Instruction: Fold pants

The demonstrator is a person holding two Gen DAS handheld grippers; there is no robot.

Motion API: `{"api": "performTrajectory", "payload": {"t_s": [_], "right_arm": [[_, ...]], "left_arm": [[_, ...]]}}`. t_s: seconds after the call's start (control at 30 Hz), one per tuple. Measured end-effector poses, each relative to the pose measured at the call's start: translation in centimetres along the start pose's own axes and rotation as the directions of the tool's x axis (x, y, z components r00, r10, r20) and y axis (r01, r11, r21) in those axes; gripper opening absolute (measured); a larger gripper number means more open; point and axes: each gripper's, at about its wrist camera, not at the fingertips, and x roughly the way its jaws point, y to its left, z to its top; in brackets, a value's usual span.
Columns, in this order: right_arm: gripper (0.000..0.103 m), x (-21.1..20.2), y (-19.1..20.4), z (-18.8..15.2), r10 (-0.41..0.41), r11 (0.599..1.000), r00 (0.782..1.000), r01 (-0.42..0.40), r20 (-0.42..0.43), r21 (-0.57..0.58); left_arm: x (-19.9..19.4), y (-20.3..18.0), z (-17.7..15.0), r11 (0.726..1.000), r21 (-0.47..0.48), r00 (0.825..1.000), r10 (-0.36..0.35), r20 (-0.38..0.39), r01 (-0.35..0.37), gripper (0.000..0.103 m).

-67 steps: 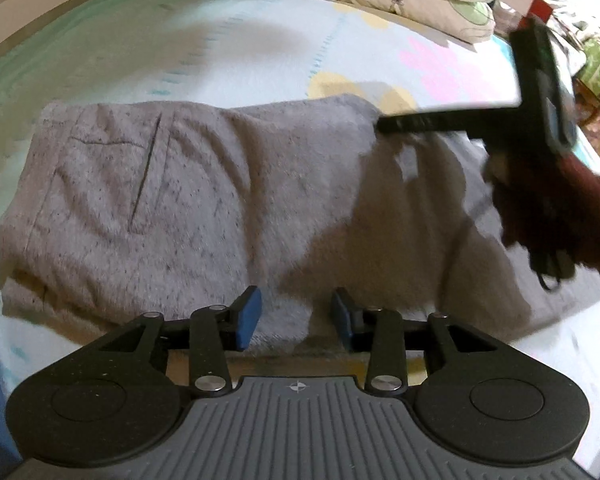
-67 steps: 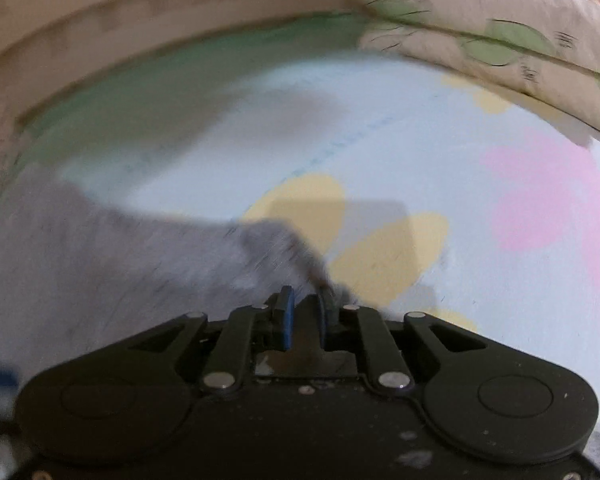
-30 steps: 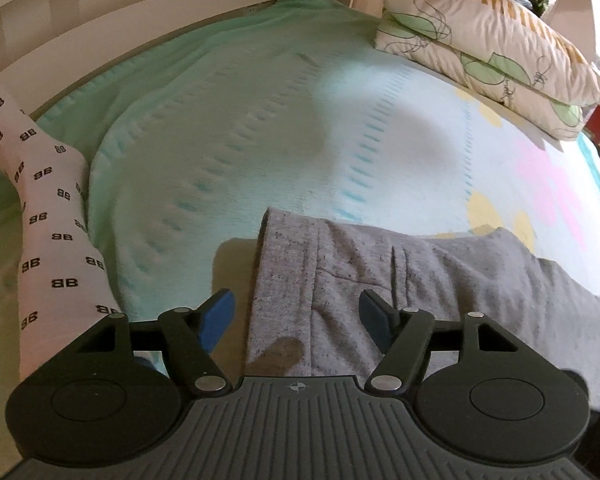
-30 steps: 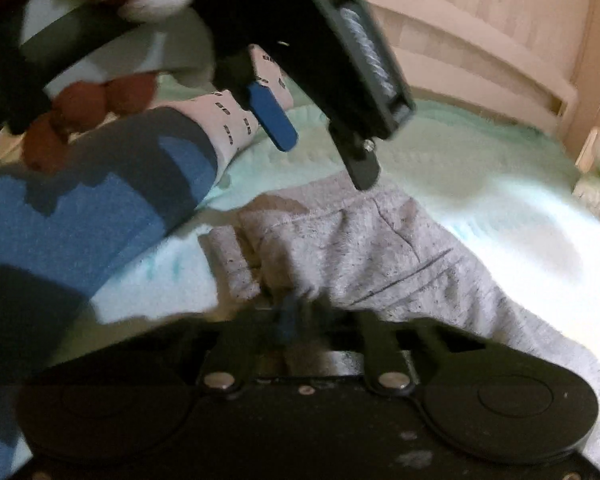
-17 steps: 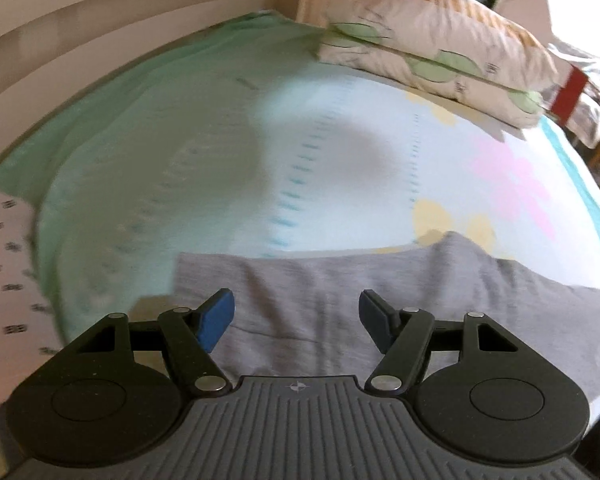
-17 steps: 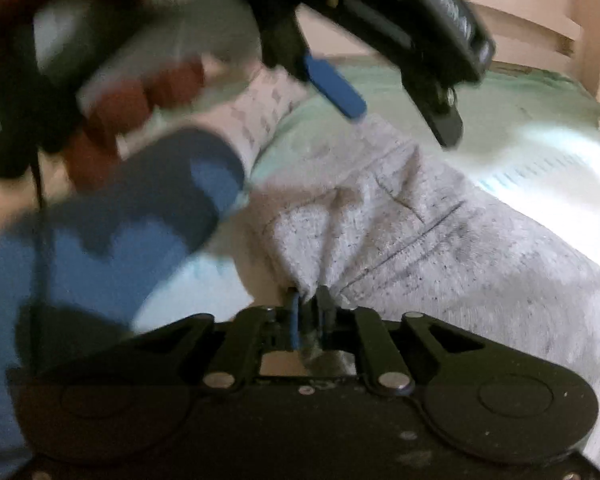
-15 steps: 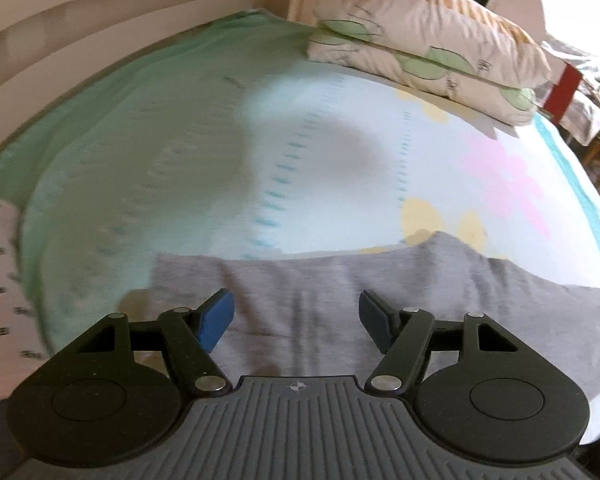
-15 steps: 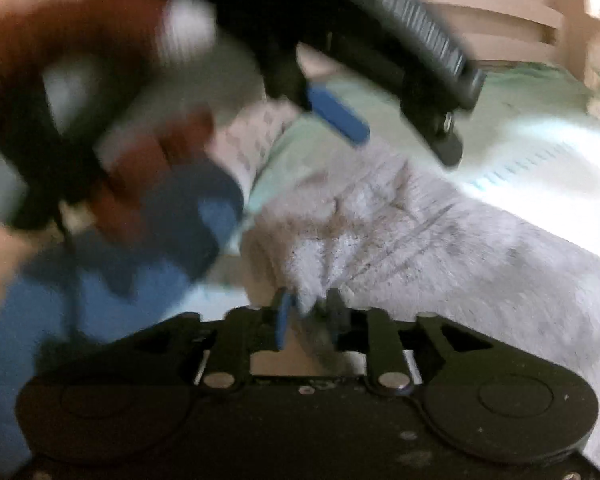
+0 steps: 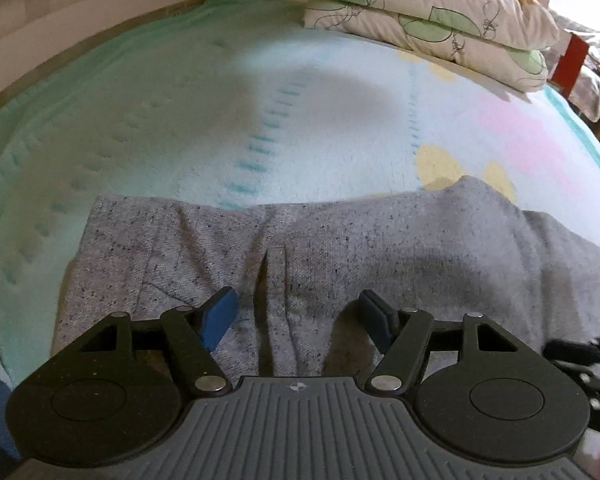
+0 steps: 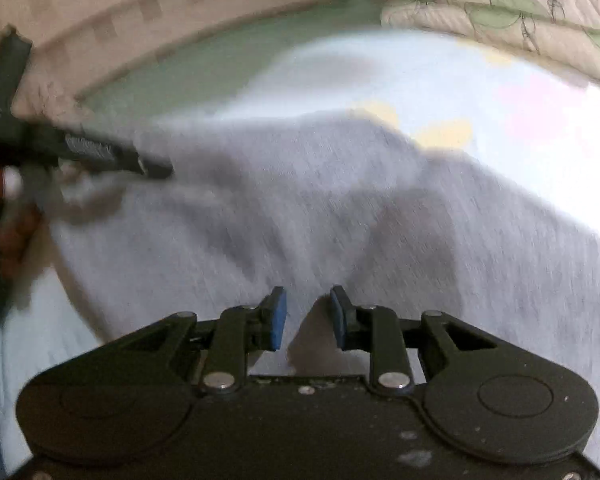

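Left gripper [image 9: 296, 312] jaws wide, empty, low over the pants [image 9: 340, 248], mid-frame by a pocket slit. Right gripper [image 10: 308, 316] jaws part-open, nothing held, blurred. Pants lie lengthwise on the bed [image 9: 180, 112], prob. between folds; next needs a fresh edge pinch.

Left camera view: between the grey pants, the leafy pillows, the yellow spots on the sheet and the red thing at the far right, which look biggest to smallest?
1. Grey pants, nearest the camera, which inflates them.
2. Leaf-print pillows.
3. Yellow spots and red object look alike in size; the red one is farther, so I won't rank them.
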Motion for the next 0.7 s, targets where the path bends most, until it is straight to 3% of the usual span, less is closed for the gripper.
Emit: {"api": "performTrajectory", "payload": {"t_s": [0.13, 0.27, 0.47, 0.57, 0.7], "right_arm": [[0.025, -0.8, 0.6, 0.5, -0.017, 0.998, 1.000, 0.017, 0.001, -0.057], [0.025, -0.7, -0.4, 2.9, -0.071, 0.997, 0.991, 0.074, 0.118, -0.022], [0.026, 1.9, -3.8, 7.5, -0.178, 0.984, 0.968, 0.175, 0.177, 0.034], [0.027, 3.6, -5.9, 8.9, -0.169, 0.986, 0.974, 0.166, 0.149, 0.029], [0.035, 6.2, -8.0, 10.3, -0.083, 0.996, 0.995, 0.084, 0.049, -0.027]], "left_arm": [[-1.3, -1.7, 1.1, 0.999, 0.008, 0.998, 0.053, 0.035, -0.054, 0.066], [-2.5, -4.1, 2.1, 0.999, 0.016, 0.995, -0.040, 0.093, 0.039, 0.066], [-0.2, -7.4, 1.7, 0.991, 0.061, 0.992, -0.123, 0.030, 0.121, 0.066], [1.8, -8.1, 0.5, 0.988, 0.091, 0.990, -0.123, -0.063, 0.128, 0.067], [1.3, -8.8, -0.9, 0.980, 0.171, 0.995, -0.101, -0.023, 0.103, 0.068]]}}
